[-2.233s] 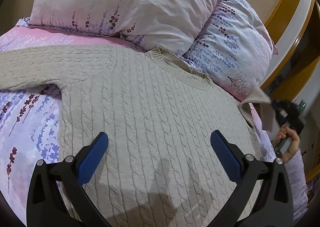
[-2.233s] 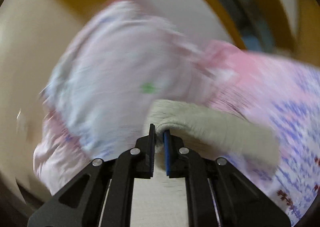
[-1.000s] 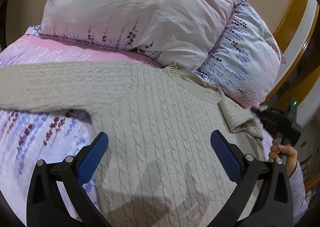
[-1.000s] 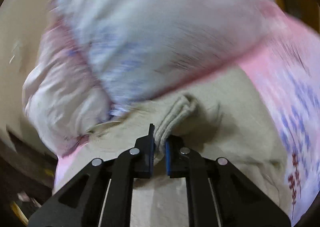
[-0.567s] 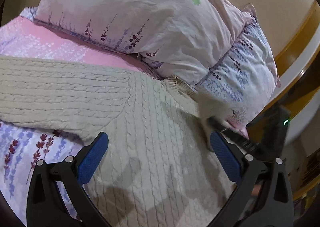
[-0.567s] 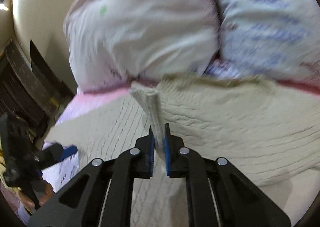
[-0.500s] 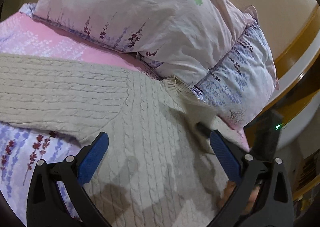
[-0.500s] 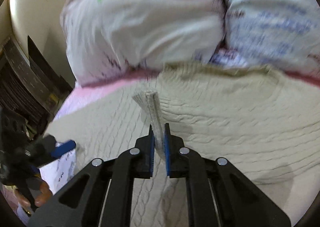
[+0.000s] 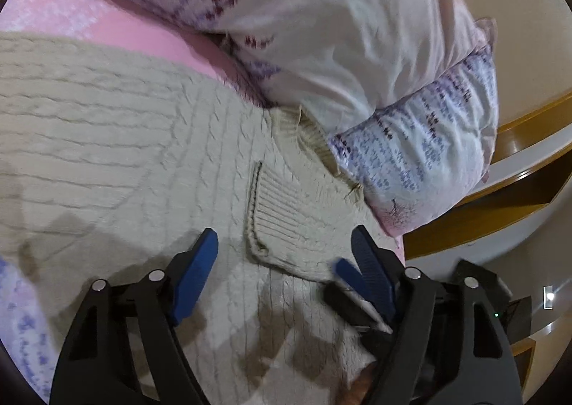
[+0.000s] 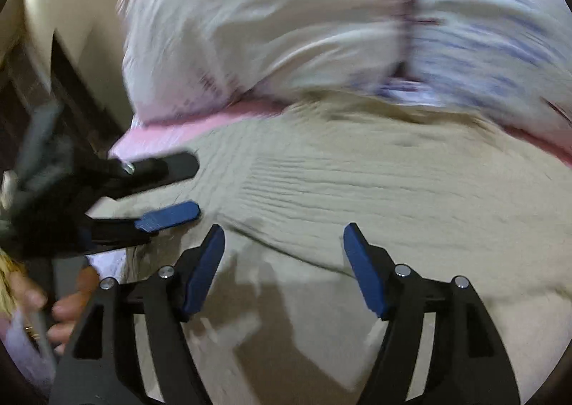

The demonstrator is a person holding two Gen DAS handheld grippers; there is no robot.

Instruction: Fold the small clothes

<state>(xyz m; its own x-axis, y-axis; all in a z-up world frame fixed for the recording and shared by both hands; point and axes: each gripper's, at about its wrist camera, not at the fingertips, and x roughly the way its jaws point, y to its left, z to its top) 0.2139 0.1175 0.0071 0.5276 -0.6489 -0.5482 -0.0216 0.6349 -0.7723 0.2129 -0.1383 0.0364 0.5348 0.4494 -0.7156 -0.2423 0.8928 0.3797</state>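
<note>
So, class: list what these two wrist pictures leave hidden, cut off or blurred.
- Sweater hem: left wrist view, hidden behind the left claw and cut off by the bottom edge.
- Other sleeve: cut off at the left edge.
- Pillows' print: right wrist view, smeared by motion blur.
- Hand on the left claw: blurred, partly behind the right claw.

A beige cable-knit sweater (image 9: 150, 162) is spread on the pink bedsheet (image 9: 71, 15), a ribbed cuff (image 9: 282, 219) folded over it, between the left gripper's (image 9: 284, 258) parted fingers.
</note>
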